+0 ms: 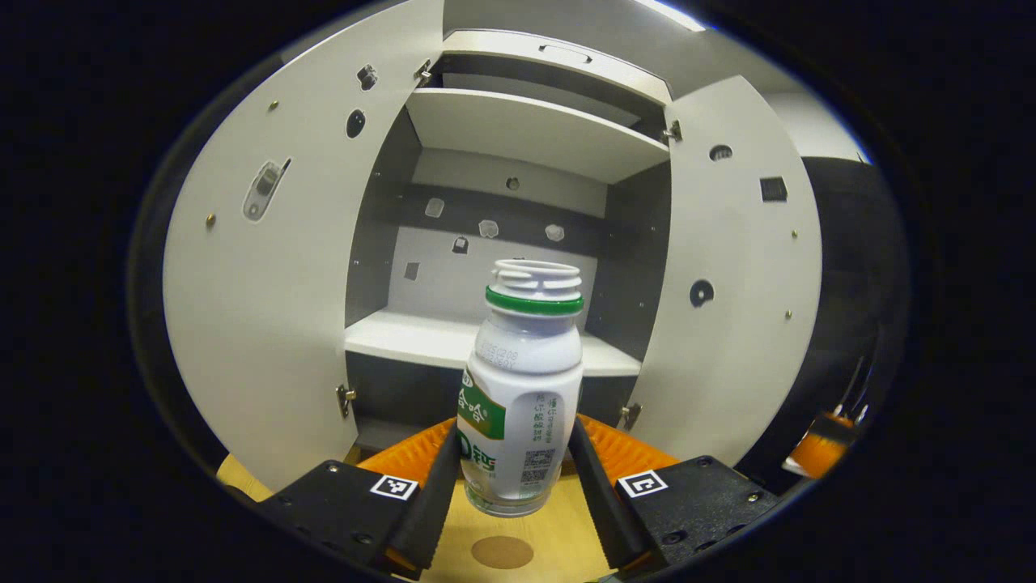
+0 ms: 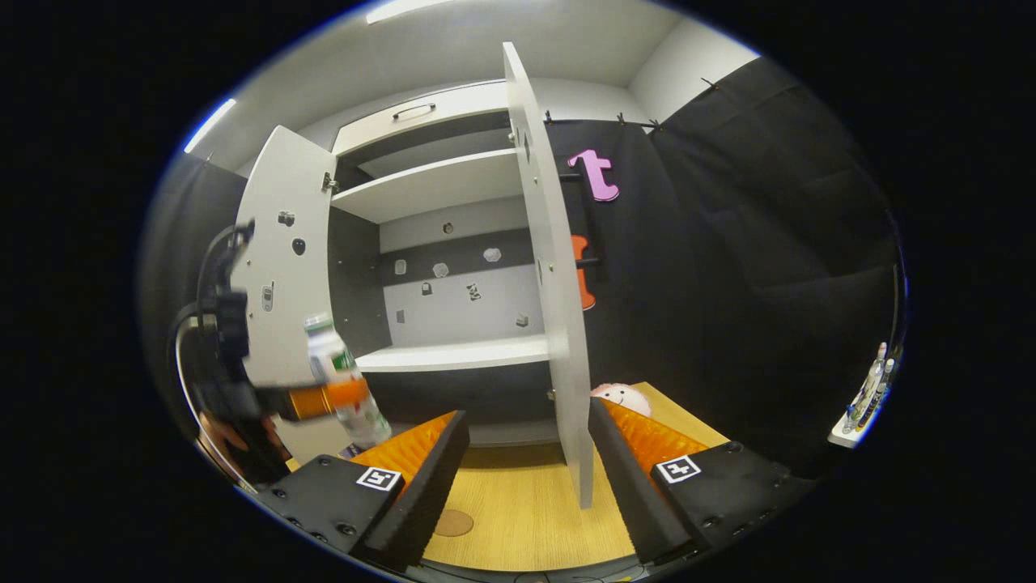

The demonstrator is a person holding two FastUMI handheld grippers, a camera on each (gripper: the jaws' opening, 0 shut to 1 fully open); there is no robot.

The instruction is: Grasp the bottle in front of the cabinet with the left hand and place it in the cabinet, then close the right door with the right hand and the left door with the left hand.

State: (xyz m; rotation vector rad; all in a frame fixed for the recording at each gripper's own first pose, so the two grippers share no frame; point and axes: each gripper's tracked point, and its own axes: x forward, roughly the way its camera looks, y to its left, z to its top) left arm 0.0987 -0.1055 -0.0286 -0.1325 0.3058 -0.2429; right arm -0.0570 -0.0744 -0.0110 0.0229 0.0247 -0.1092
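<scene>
The left gripper (image 1: pixel 513 470) pinches the white green-collared plastic bottle (image 1: pixel 522 380) upright, aimed at the grey cabinet's lower shelf (image 1: pixel 405 336); the right gripper's (image 2: pixel 526 453) fingers stand spread beside the right door (image 2: pixel 558 324).

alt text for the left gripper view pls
The left gripper holds a white bottle with a green neck ring and no cap, lifted above the wooden table. Ahead stands the cabinet with both doors open and its shelves bare.
</scene>
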